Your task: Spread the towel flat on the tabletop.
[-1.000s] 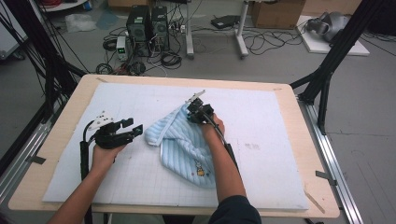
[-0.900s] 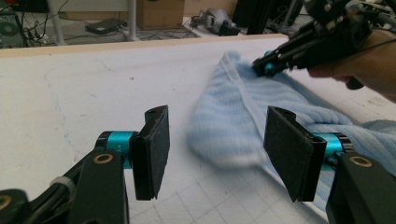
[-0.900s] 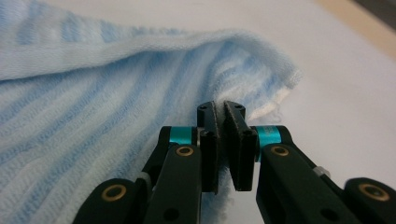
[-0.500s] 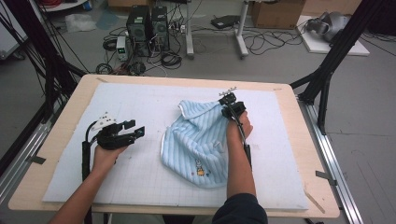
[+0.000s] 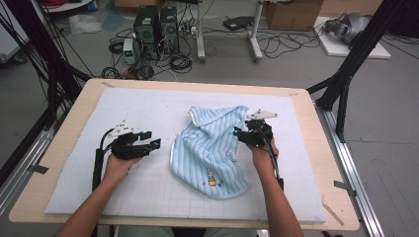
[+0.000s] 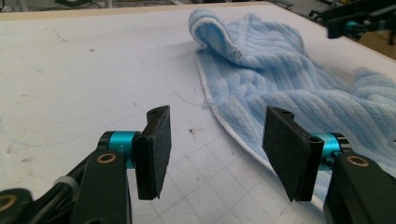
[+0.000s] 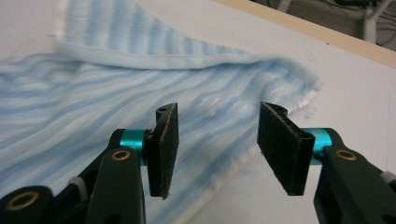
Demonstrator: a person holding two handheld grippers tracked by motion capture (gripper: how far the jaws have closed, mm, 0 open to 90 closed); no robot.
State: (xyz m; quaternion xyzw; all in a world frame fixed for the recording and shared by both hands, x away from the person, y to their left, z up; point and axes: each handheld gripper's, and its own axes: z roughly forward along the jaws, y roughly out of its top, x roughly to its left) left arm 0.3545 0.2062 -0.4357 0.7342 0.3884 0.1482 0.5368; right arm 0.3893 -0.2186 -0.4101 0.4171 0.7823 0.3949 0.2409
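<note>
A light blue striped towel (image 5: 212,148) with a small printed figure lies rumpled in the middle of the white mat, its far left corner folded over. My right gripper (image 5: 239,134) hovers at the towel's right edge. Its jaws have just been opening, and in the right gripper view they (image 7: 217,144) stand apart over the towel (image 7: 93,93) with nothing between the pads. My left gripper (image 5: 150,139) rests open on the mat, a short way left of the towel. Its own view shows that gripper (image 6: 215,149) empty, with the towel (image 6: 280,70) ahead and to the right.
The white mat (image 5: 148,108) covers a wooden table (image 5: 316,148). Bare mat lies to the left of and behind the towel. Black frame posts (image 5: 346,74) stand at the table's corners. Computers and cables (image 5: 158,29) sit on the floor beyond the far edge.
My right gripper has moved right across the table, pulling the towel's edge with it and spreading the cloth, then opened and let go. The left gripper has stayed put.
</note>
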